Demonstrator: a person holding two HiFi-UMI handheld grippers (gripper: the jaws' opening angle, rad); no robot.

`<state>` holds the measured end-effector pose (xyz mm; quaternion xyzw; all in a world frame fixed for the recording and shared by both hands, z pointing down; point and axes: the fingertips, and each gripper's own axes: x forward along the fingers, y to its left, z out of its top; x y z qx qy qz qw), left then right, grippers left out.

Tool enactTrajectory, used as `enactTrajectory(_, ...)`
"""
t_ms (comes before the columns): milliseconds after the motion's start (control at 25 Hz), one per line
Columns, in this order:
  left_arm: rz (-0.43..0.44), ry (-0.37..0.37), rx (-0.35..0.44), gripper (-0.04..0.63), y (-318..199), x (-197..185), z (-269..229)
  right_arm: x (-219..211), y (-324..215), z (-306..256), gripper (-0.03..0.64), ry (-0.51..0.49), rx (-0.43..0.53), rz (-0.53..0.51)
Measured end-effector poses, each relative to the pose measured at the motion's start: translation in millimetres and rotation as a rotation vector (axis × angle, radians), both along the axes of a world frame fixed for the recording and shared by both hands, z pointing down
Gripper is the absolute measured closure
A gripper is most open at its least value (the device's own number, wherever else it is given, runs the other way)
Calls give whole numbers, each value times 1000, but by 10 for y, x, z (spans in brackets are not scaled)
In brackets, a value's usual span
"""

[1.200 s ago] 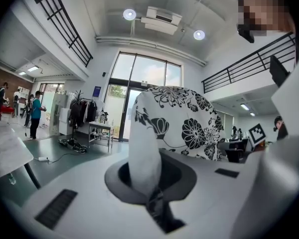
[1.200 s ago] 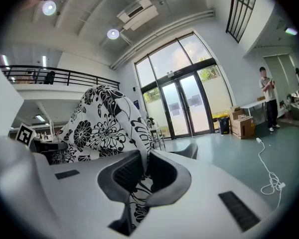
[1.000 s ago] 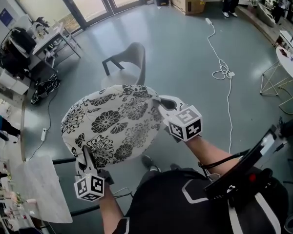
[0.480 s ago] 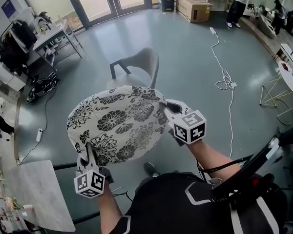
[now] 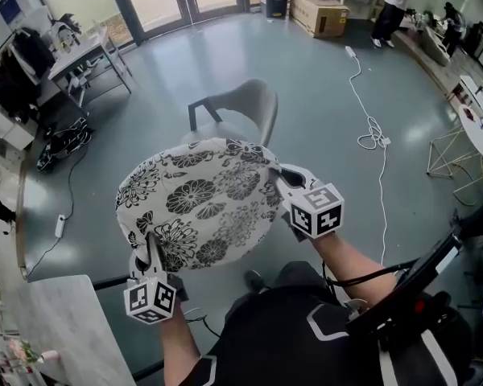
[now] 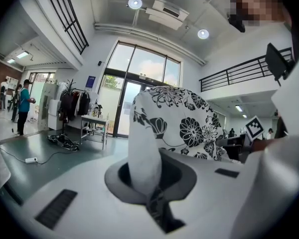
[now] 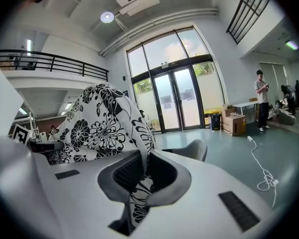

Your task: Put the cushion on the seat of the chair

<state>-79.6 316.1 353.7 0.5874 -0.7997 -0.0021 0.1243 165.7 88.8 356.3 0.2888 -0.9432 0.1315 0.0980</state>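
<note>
A round white cushion with black flower print hangs in the air, held flat between both grippers. My left gripper is shut on its near left edge, and the cloth fills the jaws. My right gripper is shut on its right edge, the fabric pinched between the pads. A grey chair stands on the floor just beyond the cushion, its seat partly hidden behind it; its backrest shows in the right gripper view.
A white cable trails across the floor at the right. Cardboard boxes and a person are at the back. A table and bags stand at the left, wire-frame tables at the right.
Both grippers and the cushion have sunk a little and drawn closer to the chair. The grips on the cushion are unchanged.
</note>
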Motion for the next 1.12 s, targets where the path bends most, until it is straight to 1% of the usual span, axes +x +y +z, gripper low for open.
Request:
enactTrajectory(160,11,7,14,575,-11,-13,45,-24,-24,-22,589,9,13,9)
enactTrajectory(320,25,25,9,575,-100,-19,320,-30,-118,153,589,25,32,11)
enactTrajectory(400,25,42,-8,575,-200,-134,406,-151,-211,194,589,28,34,15)
enactTrajectory(440,25,51,-16,575,-270,-266,397,-289,-282,173,589,32,30,18)
enactTrajectory(560,21,64,-35,575,-564,-833,198,-917,-623,-54,589,55,36,21)
enactTrajectory(640,17,68,-55,575,-780,-1040,123,-1188,-881,-197,589,60,49,10)
enactTrajectory(760,3,85,-82,575,-1002,-1096,170,-1315,-1175,-200,589,63,42,-18)
enactTrajectory(840,-6,79,-98,577,-1152,-1160,191,-1393,-1341,-153,589,63,38,-27)
enactTrajectory(1000,-6,66,-112,575,-1541,-1298,169,-1529,-1726,-105,589,44,19,-14)
enactTrajectory(1120,-10,67,-120,575,-1971,-1376,81,-1620,-2186,-139,589,53,10,-26)
